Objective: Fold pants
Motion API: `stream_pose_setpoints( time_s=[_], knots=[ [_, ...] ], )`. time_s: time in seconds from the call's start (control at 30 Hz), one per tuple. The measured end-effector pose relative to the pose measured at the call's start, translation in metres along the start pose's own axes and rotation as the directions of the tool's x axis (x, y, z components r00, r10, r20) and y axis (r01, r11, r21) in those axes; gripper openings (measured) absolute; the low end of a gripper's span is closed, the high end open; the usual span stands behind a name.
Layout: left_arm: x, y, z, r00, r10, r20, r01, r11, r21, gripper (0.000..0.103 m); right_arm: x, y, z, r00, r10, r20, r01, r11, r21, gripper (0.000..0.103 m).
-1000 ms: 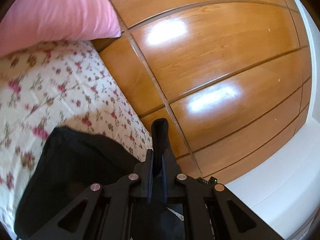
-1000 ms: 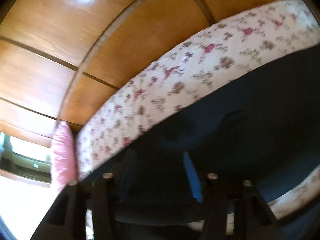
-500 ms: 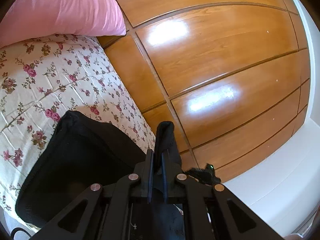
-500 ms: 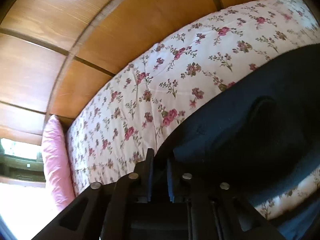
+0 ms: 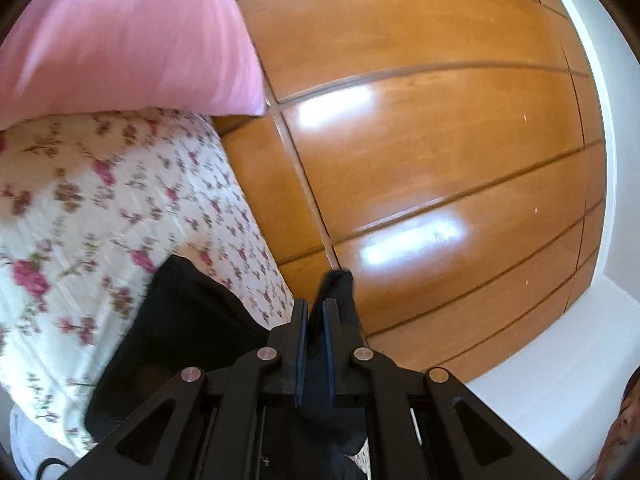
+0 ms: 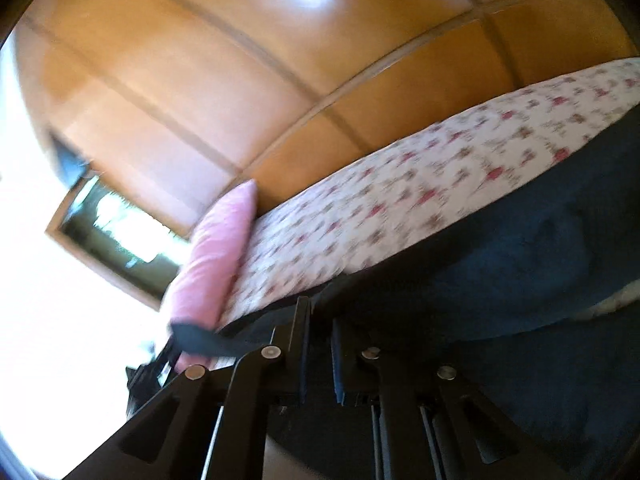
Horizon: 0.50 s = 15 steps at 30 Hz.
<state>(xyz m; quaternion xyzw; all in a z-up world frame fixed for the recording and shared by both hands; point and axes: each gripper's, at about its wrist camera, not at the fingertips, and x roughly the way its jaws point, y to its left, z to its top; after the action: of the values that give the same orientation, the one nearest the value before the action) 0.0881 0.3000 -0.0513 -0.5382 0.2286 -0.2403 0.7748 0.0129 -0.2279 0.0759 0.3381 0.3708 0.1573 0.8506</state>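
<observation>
Wooden panelling (image 5: 420, 152), glossy and orange-brown with dark grooves, fills the room behind the bed (image 5: 80, 208) in both views; a bright window (image 6: 108, 236) is set in it beyond the bed's head end.

1. Bed: covered in a white sheet with pink flowers. Both frames are blurred.
2. Pants (image 5: 172, 328): dark cloth lying on the bed's near side, well short of the pillow (image 5: 120, 40), with one edge raised off the bed.
3. Pillow: pink, at the bed's head end against the panelling.
4. Left gripper (image 5: 315, 312): fingers (image 5: 300, 320) nearly closed, pinching a dark fold of the pants that stands up above the tips.
5. Right gripper (image 6: 320, 316): fingers (image 6: 303, 320) close together with a narrow gap; dark cloth runs across the tips and appears held, though blur prevents certainty.

Judgement: the fold is in hand, with the cloth edge lifted by 2 grippers. To do it well, keep both grips level and the edge taut between them, carry it over the bed, and lay it square on the lower layer before letting go. Uneven height risks a skewed crease.
</observation>
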Motion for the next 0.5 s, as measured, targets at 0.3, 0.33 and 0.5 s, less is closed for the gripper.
stream_pose_setpoints(
  time_s=[0.3, 0.33, 0.5],
  knots=[
    [-0.018, 0.033, -0.017, 0.991, 0.126, -0.048, -0.129, 0.988, -0.079, 0.010, 0.036, -0.038, -0.108, 0.982, -0.068, -0.178, 0.079, 0.996, 0.053, 0.013],
    [-0.017, 0.031, -0.021, 0.987, 0.147, -0.063, -0.151, 0.986, -0.068, 0.022, 0.038, -0.043, -0.109, 0.981, -0.067, -0.182, 0.082, 0.994, 0.073, 0.013],
    [-0.020, 0.017, -0.035, 0.970, 0.232, -0.076, -0.232, 0.973, 0.004, 0.047, 0.037, -0.052, -0.107, 0.981, -0.063, -0.182, 0.083, 0.991, 0.103, 0.025]
  ],
)
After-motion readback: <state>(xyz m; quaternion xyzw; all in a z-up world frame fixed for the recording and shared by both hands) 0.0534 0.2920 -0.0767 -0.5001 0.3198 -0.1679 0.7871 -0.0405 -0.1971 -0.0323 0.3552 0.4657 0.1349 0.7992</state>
